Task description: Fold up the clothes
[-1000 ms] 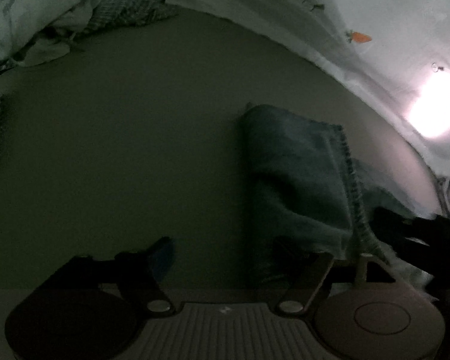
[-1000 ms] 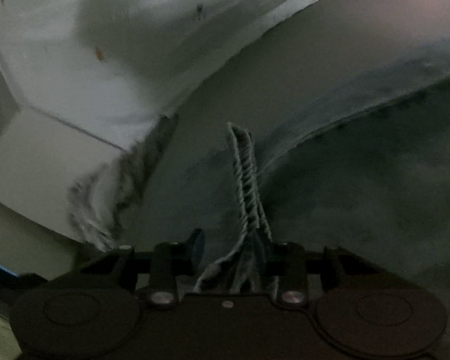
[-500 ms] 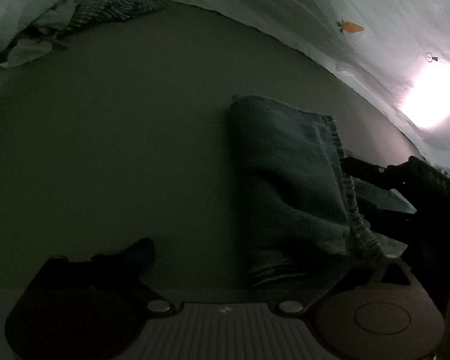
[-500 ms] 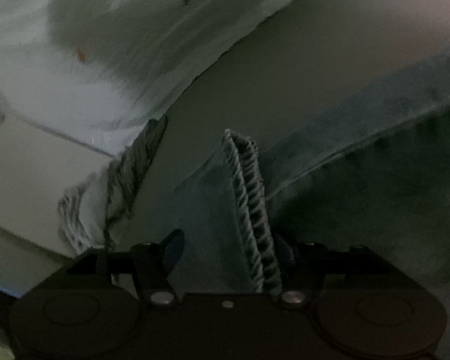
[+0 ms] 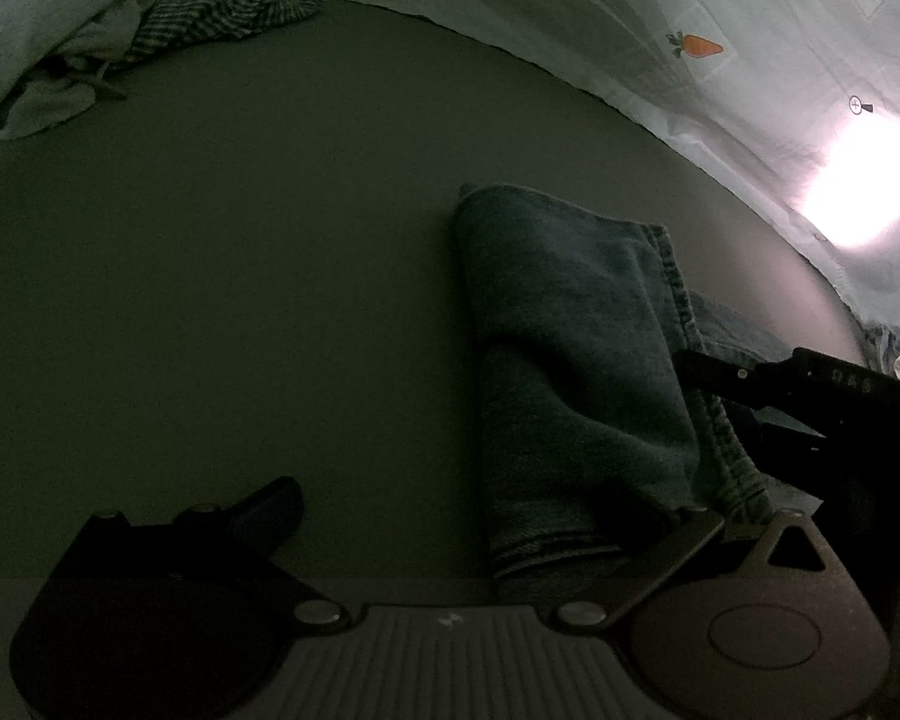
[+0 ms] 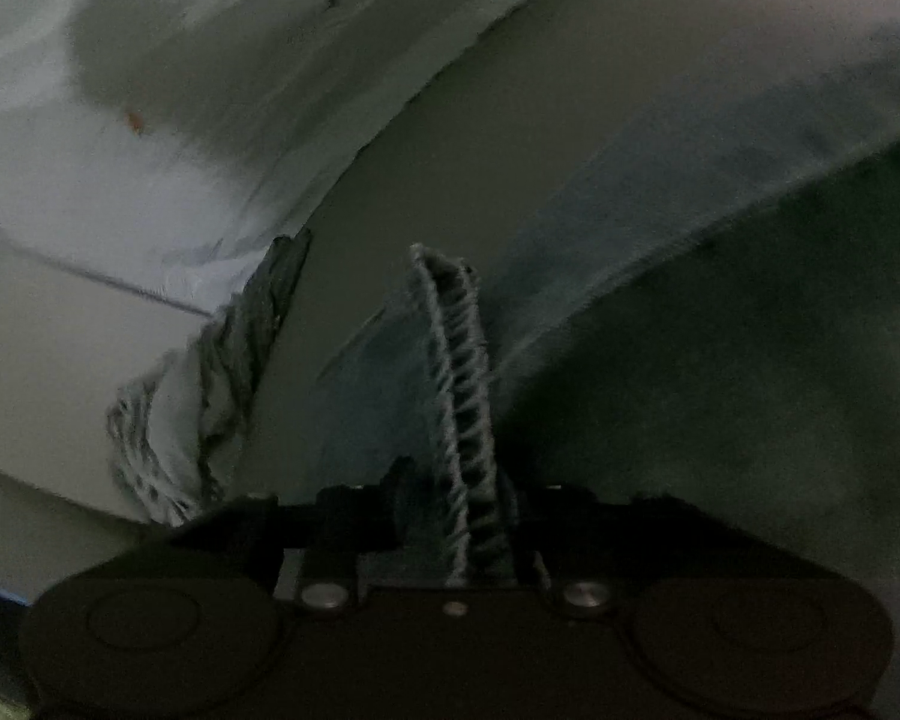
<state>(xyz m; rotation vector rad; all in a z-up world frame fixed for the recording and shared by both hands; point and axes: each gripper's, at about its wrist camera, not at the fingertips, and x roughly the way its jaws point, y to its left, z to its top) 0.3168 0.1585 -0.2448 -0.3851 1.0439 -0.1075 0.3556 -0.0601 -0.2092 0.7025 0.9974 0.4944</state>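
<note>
Left wrist view: the folded jeans (image 5: 576, 372) lie on a plain dark surface (image 5: 240, 276), which could be a bed or a worktop; the dim light does not settle which. The denim is doubled into a long narrow bundle, its stitched hem running along the right edge.

Left tongs (image 5: 480, 516): jaws spread wide. The left finger (image 5: 270, 507) rests over bare surface, well clear of the fabric. The right finger (image 5: 684, 540) sits at the near end of the bundle, touching or just over it; contact cannot be confirmed. Nothing is pinched between the two.

Right tongs (image 5: 714, 375), seen entering from the right in the same view, reach the hem of the jeans.

Right wrist view: the right tongs (image 6: 456, 498) are closing, with the thick stitched seam (image 6: 456, 372) of the jeans standing upright between the fingers. Whether the pads already press the seam cannot be told; the fingertips are dark and partly hidden by the denim.

Surroundings: a white sheet with a carrot print (image 5: 696, 47) hangs behind the surface, with a bright glare patch (image 5: 858, 192) at right. A heap of pale and striped clothes (image 5: 90, 42) lies at the far left corner, well apart from the jeans. A striped, crumpled cloth (image 6: 234, 372) lies at the sheet's edge in the right wrist view.
</note>
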